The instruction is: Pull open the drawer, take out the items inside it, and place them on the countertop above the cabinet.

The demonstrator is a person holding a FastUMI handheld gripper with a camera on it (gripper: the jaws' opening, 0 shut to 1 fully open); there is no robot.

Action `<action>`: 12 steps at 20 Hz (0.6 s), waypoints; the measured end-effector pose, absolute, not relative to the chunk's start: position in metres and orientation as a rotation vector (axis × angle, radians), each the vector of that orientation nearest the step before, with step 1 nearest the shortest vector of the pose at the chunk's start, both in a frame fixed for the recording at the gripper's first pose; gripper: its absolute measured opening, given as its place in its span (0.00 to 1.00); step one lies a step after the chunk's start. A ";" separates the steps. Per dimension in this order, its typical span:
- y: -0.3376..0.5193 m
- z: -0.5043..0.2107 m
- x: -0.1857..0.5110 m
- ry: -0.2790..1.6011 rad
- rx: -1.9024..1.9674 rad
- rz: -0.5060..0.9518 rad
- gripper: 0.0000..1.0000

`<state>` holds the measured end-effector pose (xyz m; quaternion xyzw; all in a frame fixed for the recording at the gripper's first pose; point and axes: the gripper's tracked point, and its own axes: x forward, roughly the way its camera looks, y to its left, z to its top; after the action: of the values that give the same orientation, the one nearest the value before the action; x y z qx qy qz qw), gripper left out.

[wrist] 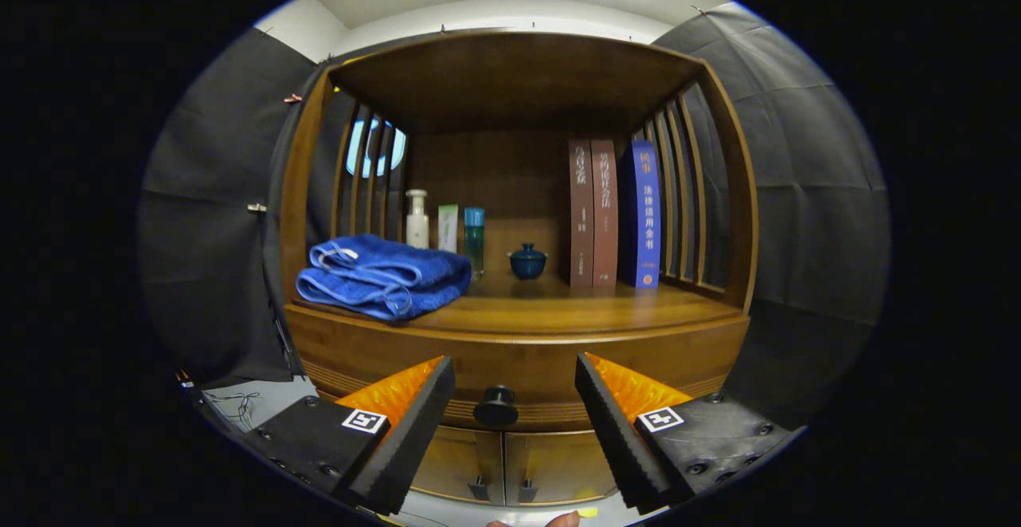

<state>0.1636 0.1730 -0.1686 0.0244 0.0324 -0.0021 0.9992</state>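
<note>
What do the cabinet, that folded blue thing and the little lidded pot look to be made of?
Cabinet: apparently wood, brown with visible grain and a soft sheen. Towel: soft fluffy cloth, thick folds. Pot: probably glazed ceramic, dark blue and glossy. The open gripper sits with the drawer knob between its fingers.

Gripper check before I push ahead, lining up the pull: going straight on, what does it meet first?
Probably the drawer knob, between the open fingers of the gripper and just ahead; depth is unclear.

The gripper [514,367] points level, its jaws spread wide.
</note>
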 end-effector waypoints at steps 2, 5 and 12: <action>0.176 -0.193 0.176 0.102 0.053 -0.021 0.99; 0.186 -0.216 0.193 0.136 0.047 -0.036 0.95; 0.185 -0.230 0.195 0.165 0.044 -0.086 0.48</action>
<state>0.1947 0.1853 -0.2298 0.0221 0.0825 -0.0429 0.9954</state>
